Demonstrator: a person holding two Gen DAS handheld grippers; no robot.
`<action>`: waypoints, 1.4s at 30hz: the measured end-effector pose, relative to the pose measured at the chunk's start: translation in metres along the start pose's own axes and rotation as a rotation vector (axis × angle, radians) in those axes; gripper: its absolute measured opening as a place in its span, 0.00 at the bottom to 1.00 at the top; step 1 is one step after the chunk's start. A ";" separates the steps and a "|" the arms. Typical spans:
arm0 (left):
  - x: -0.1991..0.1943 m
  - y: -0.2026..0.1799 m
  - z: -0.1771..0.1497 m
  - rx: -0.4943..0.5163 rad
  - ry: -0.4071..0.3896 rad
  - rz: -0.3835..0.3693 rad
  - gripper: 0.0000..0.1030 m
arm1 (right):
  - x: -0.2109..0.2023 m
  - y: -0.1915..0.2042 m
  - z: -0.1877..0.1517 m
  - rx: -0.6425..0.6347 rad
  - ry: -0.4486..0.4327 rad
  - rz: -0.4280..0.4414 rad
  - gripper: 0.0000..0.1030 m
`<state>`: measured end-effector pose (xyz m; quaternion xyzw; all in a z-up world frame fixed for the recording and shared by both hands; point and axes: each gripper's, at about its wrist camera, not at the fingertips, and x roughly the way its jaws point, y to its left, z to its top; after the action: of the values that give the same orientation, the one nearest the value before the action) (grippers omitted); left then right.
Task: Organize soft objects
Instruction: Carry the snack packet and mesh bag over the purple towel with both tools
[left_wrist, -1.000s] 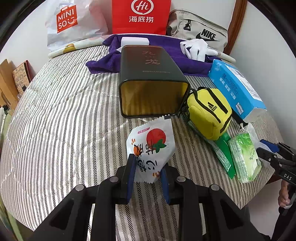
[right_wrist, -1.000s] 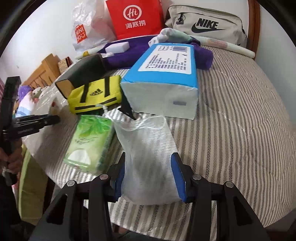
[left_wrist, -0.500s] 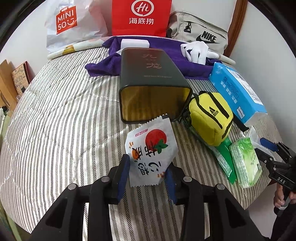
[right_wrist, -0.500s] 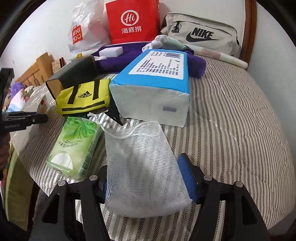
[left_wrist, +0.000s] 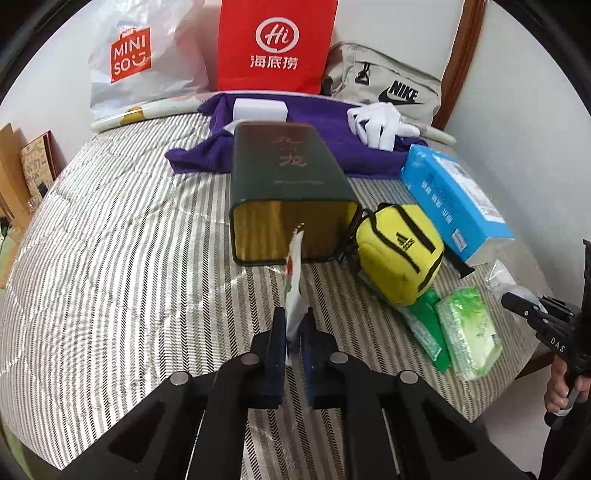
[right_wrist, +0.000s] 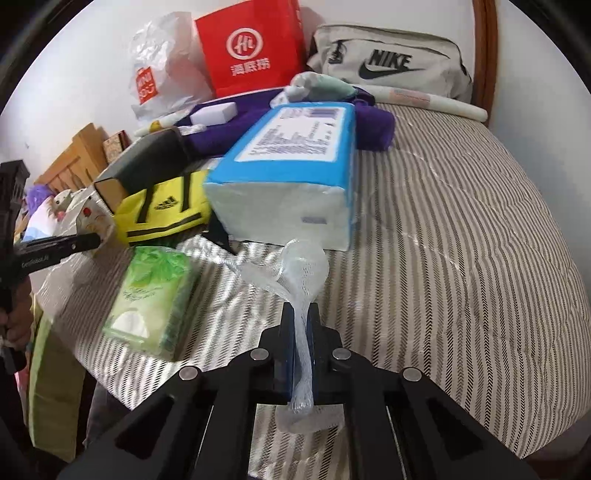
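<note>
The left gripper (left_wrist: 294, 325) pinched a thin, crinkled snack packet (left_wrist: 293, 280), edge-on before the dark glossy tin (left_wrist: 291, 192). The right gripper (right_wrist: 300, 325) squeezed a white mesh bag (right_wrist: 301, 288), bunched into a twisted strip, above the striped quilt (right_wrist: 461, 240) beside the blue tissue pack (right_wrist: 295, 173).

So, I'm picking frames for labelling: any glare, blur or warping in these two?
Left wrist view: fisheye bends the striped quilt; light sheen by the dark green tin box; mostly sharp. Right wrist view: glare patches beside the green tissue pack; blue tissue pack slightly soft; dark corners in both.
</note>
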<state>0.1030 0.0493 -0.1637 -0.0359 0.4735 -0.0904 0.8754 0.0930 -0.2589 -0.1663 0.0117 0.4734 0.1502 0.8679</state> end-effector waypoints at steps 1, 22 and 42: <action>-0.002 0.000 0.001 -0.002 -0.003 -0.001 0.08 | -0.003 0.002 0.001 -0.002 -0.004 0.009 0.05; -0.053 -0.006 0.037 -0.012 -0.105 -0.053 0.07 | -0.060 0.020 0.051 -0.052 -0.117 0.109 0.05; -0.020 0.003 0.115 -0.034 -0.089 -0.051 0.07 | -0.024 0.016 0.158 -0.055 -0.139 0.032 0.05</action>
<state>0.1886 0.0530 -0.0849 -0.0666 0.4347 -0.1032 0.8922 0.2072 -0.2312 -0.0566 0.0057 0.4075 0.1757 0.8962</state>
